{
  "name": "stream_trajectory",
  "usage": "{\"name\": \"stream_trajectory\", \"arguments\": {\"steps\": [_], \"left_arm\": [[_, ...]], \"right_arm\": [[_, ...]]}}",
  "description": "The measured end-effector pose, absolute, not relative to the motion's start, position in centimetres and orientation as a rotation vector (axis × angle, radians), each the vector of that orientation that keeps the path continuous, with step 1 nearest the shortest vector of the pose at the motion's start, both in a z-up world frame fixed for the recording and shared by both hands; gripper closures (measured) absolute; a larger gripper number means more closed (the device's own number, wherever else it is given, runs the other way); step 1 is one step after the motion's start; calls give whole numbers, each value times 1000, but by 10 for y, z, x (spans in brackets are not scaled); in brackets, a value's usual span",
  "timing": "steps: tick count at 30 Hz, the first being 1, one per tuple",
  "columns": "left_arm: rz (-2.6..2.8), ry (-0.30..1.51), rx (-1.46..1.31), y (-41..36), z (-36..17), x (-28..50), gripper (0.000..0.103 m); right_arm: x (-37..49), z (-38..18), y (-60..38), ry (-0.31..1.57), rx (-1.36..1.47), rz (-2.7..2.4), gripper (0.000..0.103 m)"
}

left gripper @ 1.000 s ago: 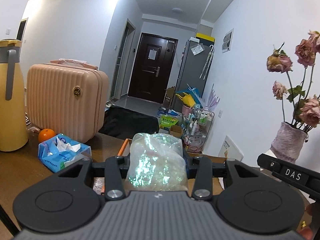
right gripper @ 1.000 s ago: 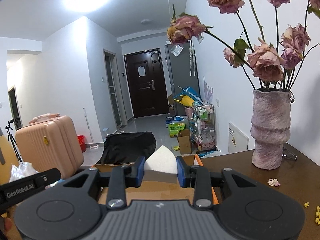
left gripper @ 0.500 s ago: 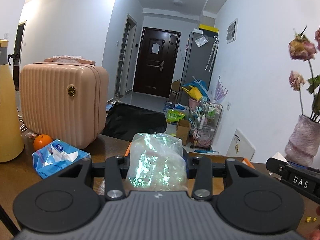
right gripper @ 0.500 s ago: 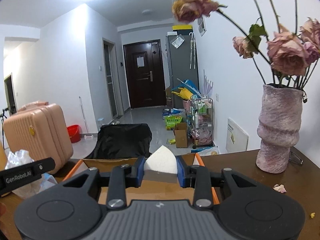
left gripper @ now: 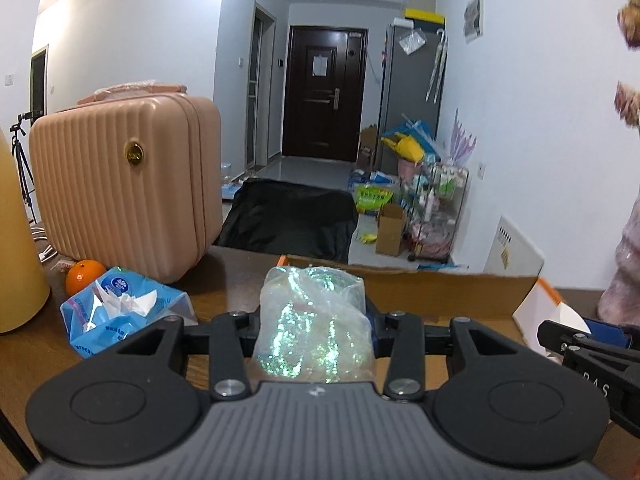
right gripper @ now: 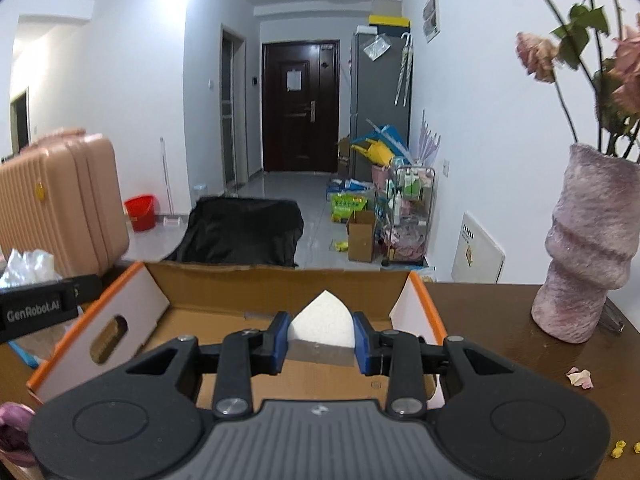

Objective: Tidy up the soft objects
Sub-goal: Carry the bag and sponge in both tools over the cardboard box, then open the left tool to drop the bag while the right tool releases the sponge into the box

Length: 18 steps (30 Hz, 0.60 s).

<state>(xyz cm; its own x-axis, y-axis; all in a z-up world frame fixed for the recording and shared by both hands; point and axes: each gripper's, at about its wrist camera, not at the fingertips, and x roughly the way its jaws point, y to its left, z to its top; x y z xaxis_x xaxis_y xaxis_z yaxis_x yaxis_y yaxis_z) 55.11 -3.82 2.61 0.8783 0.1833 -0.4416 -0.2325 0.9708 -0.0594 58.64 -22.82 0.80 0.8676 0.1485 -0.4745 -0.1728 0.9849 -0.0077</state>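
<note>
I'm holding the left gripper (left gripper: 314, 320) pinched on a crinkly iridescent plastic bag (left gripper: 314, 322), which is filling the centre of the left wrist view and hiding most of what lies straight ahead. The right gripper (right gripper: 321, 338) is squeezing a white foam wedge (right gripper: 322, 326) between its blue pads (right gripper: 279, 342), sitting over the open cardboard box (right gripper: 280, 288) that is spanning the lower middle of the right wrist view. Left of the bag, a blue tissue pack (left gripper: 120, 316) is lying on the brown table (left gripper: 236, 268), with an orange (left gripper: 84, 276) just behind it and a pink ribbed suitcase (left gripper: 124, 188) standing beyond. A yellow jug (left gripper: 16, 256) is crowding the left edge. At the right of the right view, a mauve vase (right gripper: 588, 256) with dried roses (right gripper: 538, 56) is standing near the box's right wall. Loose petals (right gripper: 580, 377) are lying on the table below it.
</note>
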Motion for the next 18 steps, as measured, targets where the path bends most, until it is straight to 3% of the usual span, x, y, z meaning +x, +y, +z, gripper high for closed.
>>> {"name": "stream_trajectory", "arguments": {"steps": [18], "left_arm": [[210, 535, -72, -43, 2, 565, 58]], "right_arm": [[599, -23, -215, 569, -122, 147, 68]]}}
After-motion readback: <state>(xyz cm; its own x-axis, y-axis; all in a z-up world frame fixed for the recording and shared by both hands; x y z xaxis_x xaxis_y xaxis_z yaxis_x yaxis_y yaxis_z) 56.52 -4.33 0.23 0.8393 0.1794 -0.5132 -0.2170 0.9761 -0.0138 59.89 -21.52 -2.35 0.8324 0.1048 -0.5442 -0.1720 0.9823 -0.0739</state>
